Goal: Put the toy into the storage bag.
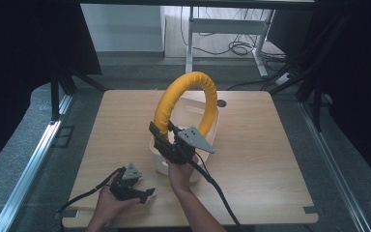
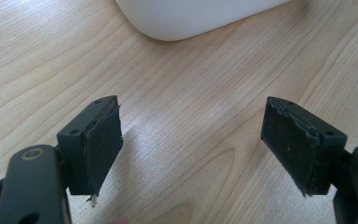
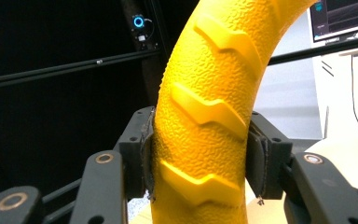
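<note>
In the high view, the right gripper (image 1: 166, 140) sits just below the middle of the frame, clamped on the lower left end of a yellow ring (image 1: 186, 99) that arches upward toward the top centre of the picture. The ring stands upright, its far end dropping behind the rim of a white tub (image 1: 159, 164) that rests in the middle of the wooden tabletop (image 1: 270, 159); whether the ring's lower part touches the inside of the tub I cannot tell. The right gripper view shows the grasp close up: the yellow ring (image 3: 205, 126) fills the centre, its pebbled skin and raised zigzag treads running up and curving to the upper right, while both black pads (image 3: 147, 154) press flat against its sides, so the jaws are closed tightly around it. The left gripper (image 1: 142, 193) lies low at the lower left of the high view, held in the person's hand near the front edge of the tabletop and well apart from the ring. In the left gripper view its jaws stand wide apart with only bare wood grain between them, holding nothing, and the rounded corner of the white tub (image 2: 191, 18) shows at the top centre.
</note>
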### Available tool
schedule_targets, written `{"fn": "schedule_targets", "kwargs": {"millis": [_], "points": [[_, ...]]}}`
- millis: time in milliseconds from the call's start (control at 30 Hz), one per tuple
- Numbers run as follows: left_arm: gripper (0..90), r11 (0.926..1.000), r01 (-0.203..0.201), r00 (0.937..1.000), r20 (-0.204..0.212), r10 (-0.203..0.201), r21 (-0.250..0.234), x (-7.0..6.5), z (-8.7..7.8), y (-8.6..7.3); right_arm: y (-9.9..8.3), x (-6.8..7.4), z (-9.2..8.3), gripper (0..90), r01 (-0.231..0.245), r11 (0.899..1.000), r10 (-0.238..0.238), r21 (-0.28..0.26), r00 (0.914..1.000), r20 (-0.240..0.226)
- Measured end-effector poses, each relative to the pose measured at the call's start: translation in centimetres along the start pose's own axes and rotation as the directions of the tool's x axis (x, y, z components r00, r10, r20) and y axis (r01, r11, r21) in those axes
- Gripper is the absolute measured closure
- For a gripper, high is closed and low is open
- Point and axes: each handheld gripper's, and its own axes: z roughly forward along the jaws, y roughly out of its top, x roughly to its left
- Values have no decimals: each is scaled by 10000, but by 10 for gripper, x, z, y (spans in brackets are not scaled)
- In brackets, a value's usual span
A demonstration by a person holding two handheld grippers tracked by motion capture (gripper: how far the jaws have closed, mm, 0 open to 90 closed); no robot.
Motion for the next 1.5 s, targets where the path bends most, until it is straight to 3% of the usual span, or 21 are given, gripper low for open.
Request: {"fn": "schedule_targets", "kwargs": {"millis": [533,933,1167,1333,1500], "points": [[204,10000,-18,10000,85,18,81,0,1,0,-12,0,-1,495,249,9987,-258,434,9994,218],[204,9999,-22,9999,100,20,130,-1,2,0,-17,-5,-4,470,-187,9955,147,929,9989,439],[203,9999,-4,9999,119,2,165,-1,2,0,-14,-7,-5,458,-112,9935,77,1137,9995,316],[203,9998,-28,9999,120,26,195,-1,3,0,-11,-9,-8,290,-305,9911,258,1293,9989,384],[202,9999,6,9999,130,-8,170,-1,2,0,-5,-13,-17,243,-328,9895,271,1406,9987,420]]}}
